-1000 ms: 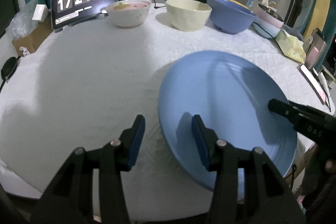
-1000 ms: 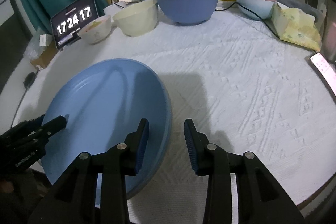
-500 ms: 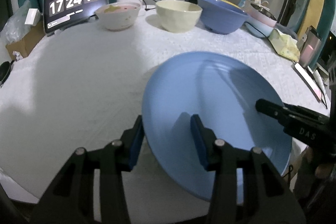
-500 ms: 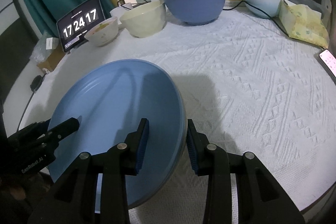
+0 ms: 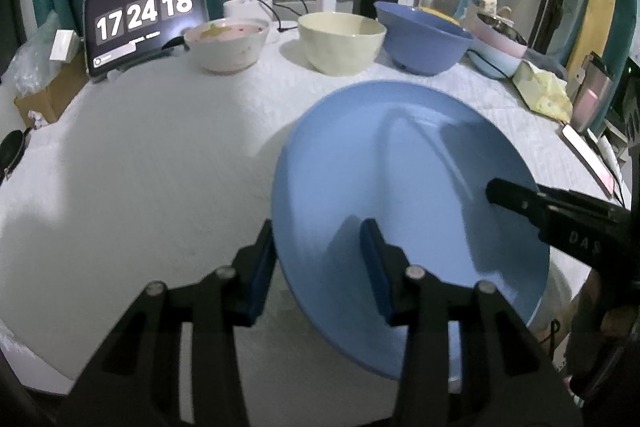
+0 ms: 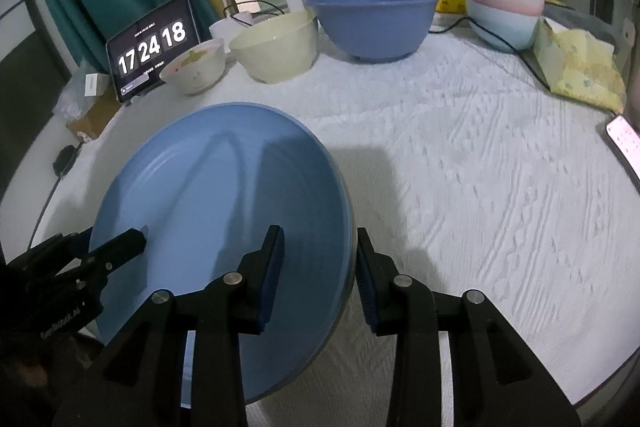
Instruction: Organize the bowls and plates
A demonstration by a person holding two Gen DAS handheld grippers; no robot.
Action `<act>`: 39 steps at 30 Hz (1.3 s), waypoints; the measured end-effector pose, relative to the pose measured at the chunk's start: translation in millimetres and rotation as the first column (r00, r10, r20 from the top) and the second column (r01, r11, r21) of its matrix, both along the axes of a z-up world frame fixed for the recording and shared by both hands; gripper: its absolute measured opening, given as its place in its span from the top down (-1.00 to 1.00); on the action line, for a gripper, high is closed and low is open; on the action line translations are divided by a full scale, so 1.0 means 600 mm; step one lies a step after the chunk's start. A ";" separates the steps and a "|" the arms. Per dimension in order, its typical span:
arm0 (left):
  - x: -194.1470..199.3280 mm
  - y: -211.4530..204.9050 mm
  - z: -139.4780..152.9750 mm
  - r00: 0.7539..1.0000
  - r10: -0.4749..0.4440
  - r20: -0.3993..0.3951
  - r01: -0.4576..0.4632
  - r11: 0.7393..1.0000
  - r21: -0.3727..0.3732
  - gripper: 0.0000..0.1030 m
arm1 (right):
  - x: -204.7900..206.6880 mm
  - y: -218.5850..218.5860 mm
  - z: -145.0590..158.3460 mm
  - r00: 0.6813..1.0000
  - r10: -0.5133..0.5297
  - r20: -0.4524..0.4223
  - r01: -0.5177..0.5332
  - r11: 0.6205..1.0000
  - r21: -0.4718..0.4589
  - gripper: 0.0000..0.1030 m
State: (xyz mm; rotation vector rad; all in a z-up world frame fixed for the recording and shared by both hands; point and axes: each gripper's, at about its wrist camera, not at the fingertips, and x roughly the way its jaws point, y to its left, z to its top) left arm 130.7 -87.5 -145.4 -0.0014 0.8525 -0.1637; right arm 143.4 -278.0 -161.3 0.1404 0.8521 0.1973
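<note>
Left wrist view: one round blue plate (image 5: 400, 195) tilts, its rim gripped by the left gripper (image 5: 318, 267) and right gripper (image 6: 320, 267). Three bowls stand behind: a speckled white bowl (image 5: 226, 45), cream bowl (image 5: 341, 43) and blue bowl (image 5: 422, 43).

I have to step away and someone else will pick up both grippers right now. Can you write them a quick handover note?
Left gripper: jaws straddle the left rim of the blue plate; they have just been closing, and firm contact is not clear.
Right gripper: jaws straddle the opposite rim, grip also unclear.
The plate is tilted, its near edge by the front of the table.
At the back stand a patterned white bowl, a cream bowl and a blue bowl, side by side, not nested.
Done: both grippers are placed at the plate.
Left: secure the plate, place it, then sort the bowls.
</note>
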 end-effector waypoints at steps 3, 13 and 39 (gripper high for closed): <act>0.005 0.009 0.004 1.000 0.009 0.006 -0.009 1.000 -0.007 0.17 | 0.009 0.009 0.008 1.000 0.007 0.007 -0.006 1.000 -0.012 0.28; 0.039 0.049 0.006 0.998 0.062 0.025 -0.061 0.998 -0.007 0.17 | 0.054 0.052 0.006 0.999 0.032 -0.017 -0.033 0.998 -0.062 0.48; 0.055 0.071 -0.027 0.998 0.068 -0.014 -0.069 0.987 -0.145 0.20 | 0.076 0.051 -0.015 0.998 0.008 -0.065 -0.009 1.000 -0.005 0.44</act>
